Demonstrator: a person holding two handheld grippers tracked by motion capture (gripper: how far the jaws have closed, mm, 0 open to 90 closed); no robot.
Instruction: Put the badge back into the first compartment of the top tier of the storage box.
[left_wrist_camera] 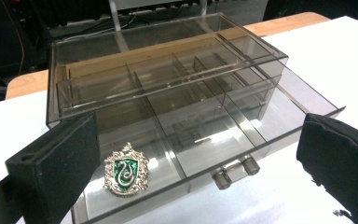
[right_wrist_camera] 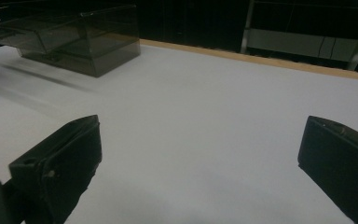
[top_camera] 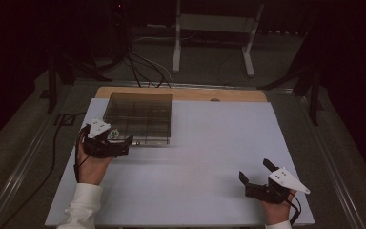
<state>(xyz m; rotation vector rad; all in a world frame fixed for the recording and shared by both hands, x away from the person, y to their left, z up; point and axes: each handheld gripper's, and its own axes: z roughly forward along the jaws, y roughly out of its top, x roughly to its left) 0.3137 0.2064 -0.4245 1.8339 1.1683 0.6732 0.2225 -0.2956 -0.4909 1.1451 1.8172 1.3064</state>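
Hovering at open drawer (left_wrist_camera: 205,135) of smoked box (top_camera: 138,117): left gripper (top_camera: 110,142), jaws spread wide, holding nothing. Badge (left_wrist_camera: 126,170) lying flat in drawer's front-left compartment, just ahead of jaws, closer to left jaw than right. Drawer handle (left_wrist_camera: 235,171) sitting ahead and right of badge, between jaws. Right gripper (top_camera: 257,177) resting well apart at table's (top_camera: 209,143) near right, jaws also spread, empty. Left hand being nearer; next move likely falling to it.
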